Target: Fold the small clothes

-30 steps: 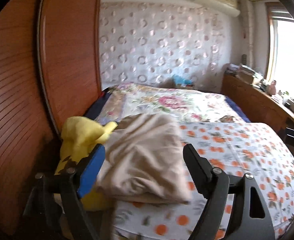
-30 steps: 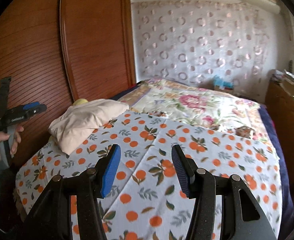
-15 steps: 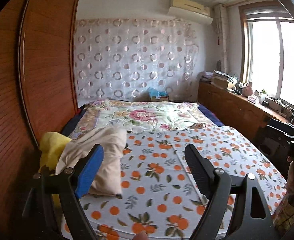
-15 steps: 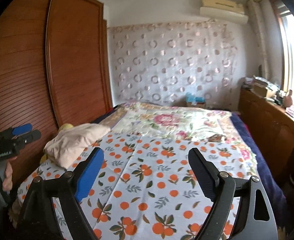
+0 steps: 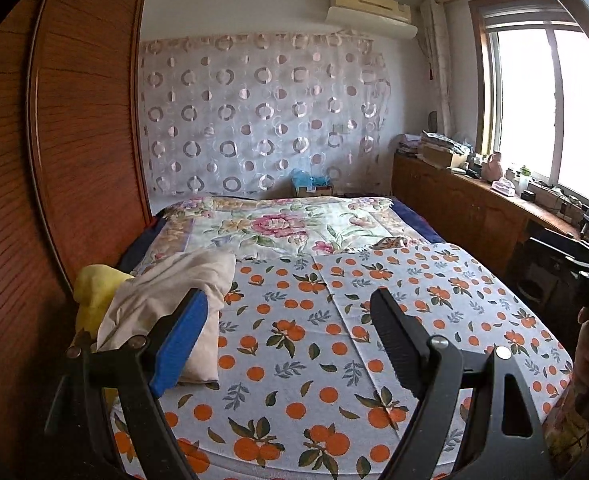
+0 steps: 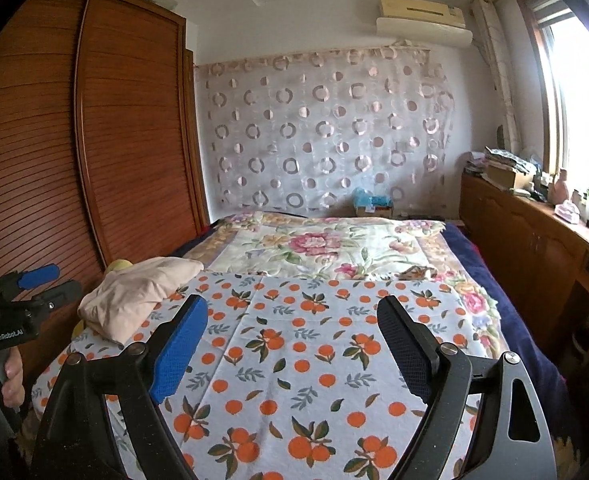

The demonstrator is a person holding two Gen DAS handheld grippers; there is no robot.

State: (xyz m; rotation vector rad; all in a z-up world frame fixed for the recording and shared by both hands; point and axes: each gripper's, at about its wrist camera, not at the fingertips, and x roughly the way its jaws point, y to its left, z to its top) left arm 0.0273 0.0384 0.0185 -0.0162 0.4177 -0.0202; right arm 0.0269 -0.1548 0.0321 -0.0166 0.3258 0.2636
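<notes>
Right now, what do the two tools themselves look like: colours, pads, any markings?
Both the left tool and right tool have black frames with silver pivot screws, one blue textured pad and one black pad. The left tool's body, seen from the right wrist, carries white "GenRobot.AI" lettering. No cables visible.

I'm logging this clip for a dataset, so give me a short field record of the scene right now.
setting: bedroom, bed with orange-print sheet
garment: beige cloth, bunched at the sheet's left edge
under it: yellow item, partly hidden
left gripper: open, holding nothing
right gripper: open, holding nothing
contact with garment: none visible
fold progress: cannot tell
</notes>
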